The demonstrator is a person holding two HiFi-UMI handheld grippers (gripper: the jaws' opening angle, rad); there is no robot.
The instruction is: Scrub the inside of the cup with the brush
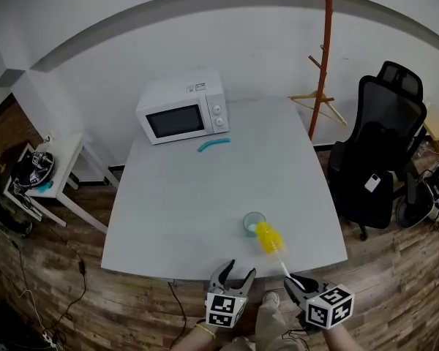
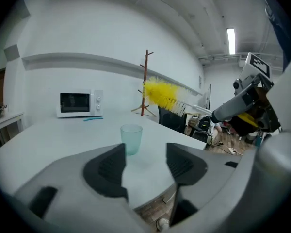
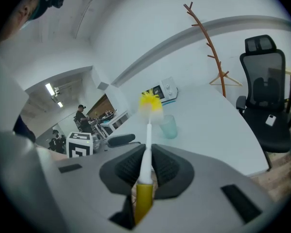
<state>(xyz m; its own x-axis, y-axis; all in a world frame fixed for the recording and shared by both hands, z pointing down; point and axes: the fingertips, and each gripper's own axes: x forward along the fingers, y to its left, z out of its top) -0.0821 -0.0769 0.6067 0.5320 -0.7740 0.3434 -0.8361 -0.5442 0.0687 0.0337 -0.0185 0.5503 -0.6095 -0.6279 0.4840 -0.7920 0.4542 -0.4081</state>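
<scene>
A pale green translucent cup (image 1: 254,223) stands upright on the white table (image 1: 197,203) near its front edge; it also shows in the left gripper view, cup (image 2: 131,139), and in the right gripper view, cup (image 3: 168,126). My right gripper (image 1: 296,281) is shut on the white handle of a brush (image 1: 269,238) with a yellow bristle head, which hovers just right of and above the cup. My left gripper (image 1: 238,270) hangs open at the table's front edge, short of the cup, with nothing between its pads.
A white microwave (image 1: 183,107) sits at the table's far left, with a turquoise strip (image 1: 213,145) lying in front of it. A black office chair (image 1: 377,152) and a wooden coat stand (image 1: 323,57) are to the right. A small side table (image 1: 47,174) stands left.
</scene>
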